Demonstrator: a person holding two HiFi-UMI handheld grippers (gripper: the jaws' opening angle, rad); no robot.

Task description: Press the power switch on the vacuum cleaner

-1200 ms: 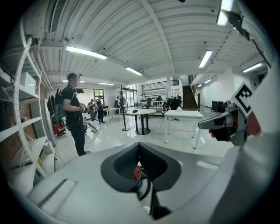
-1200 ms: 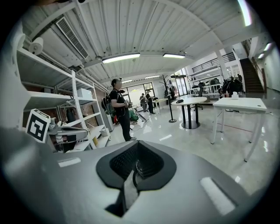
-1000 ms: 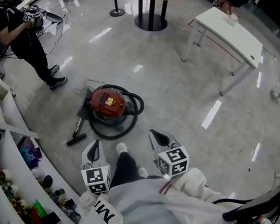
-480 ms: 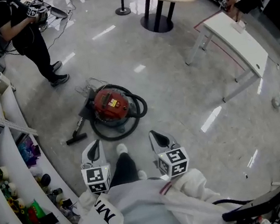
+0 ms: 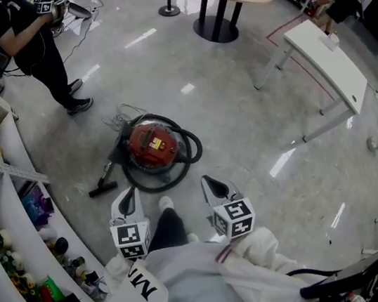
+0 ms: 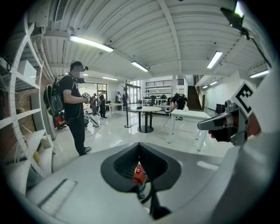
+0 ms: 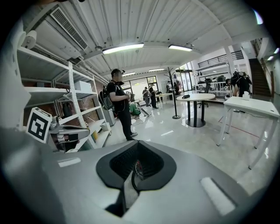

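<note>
Left gripper view and right gripper view show both jaws clenched on nothing, left gripper [image 5: 127,198] and right gripper [image 5: 211,184] side by side over the floor [image 5: 244,138], red vacuum cleaner [image 5: 151,144] near, ahead, black hose [image 5: 190,144] coiled around it.

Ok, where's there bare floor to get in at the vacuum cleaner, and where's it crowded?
Bare floor lies between the vacuum cleaner and the white table. Crowded: the hose loops round it, and the floor nozzle lies left, by the shelves.
</note>
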